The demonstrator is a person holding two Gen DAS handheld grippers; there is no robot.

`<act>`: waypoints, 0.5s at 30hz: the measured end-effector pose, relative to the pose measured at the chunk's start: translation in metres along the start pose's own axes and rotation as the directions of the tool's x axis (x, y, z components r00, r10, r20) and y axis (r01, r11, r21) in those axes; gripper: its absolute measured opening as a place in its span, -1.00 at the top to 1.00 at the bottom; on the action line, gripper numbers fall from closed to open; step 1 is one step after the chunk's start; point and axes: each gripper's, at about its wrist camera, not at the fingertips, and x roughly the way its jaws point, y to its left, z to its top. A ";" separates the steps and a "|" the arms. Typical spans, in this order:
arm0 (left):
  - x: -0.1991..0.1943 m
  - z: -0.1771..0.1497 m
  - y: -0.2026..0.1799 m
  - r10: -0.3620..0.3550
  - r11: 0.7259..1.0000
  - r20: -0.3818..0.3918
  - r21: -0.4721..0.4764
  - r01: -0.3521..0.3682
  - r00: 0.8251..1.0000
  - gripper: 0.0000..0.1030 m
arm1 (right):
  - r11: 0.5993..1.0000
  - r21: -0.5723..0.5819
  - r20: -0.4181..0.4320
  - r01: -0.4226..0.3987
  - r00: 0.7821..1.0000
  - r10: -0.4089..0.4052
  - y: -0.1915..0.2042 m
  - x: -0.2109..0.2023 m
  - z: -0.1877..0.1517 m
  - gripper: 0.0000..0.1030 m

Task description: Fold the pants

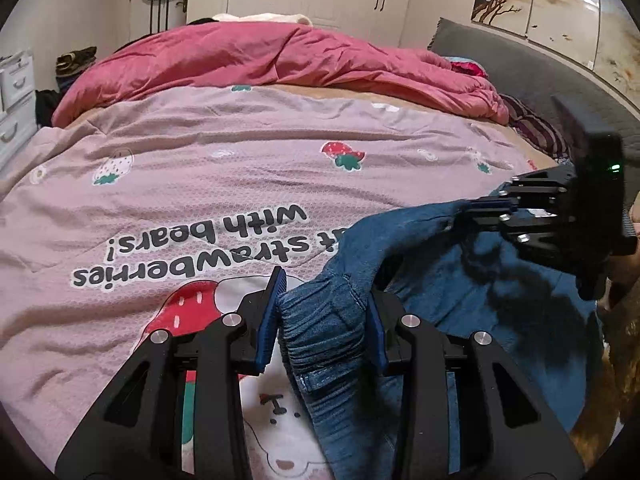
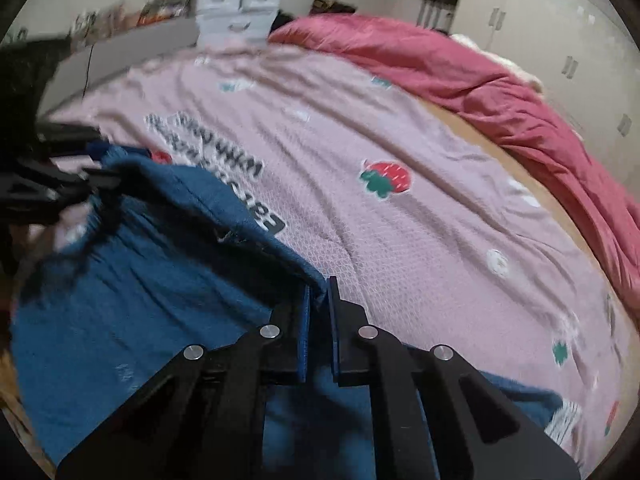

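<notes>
Pants lying on bed, near edge. Left gripper clamping bunched waistband; right gripper pinching thin fabric edge. Risking slip from thin pinch, skewing fold.

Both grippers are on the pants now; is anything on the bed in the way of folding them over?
Nothing visible. The pink sheet ahead of the pants lies bare; the red quilt is bunched at the far edge.
</notes>
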 end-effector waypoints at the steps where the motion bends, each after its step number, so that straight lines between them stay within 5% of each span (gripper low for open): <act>1: -0.005 -0.001 -0.002 -0.008 1.000 0.008 0.004 0.008 1.000 0.44 | 1.000 0.024 0.022 0.003 1.000 -0.004 0.001 -0.012 -0.003 0.86; 15: -0.085 -0.044 -0.038 -0.090 0.996 0.114 0.038 0.087 0.989 0.44 | 0.989 0.144 0.170 -0.030 0.985 0.005 0.075 -0.127 -0.075 0.86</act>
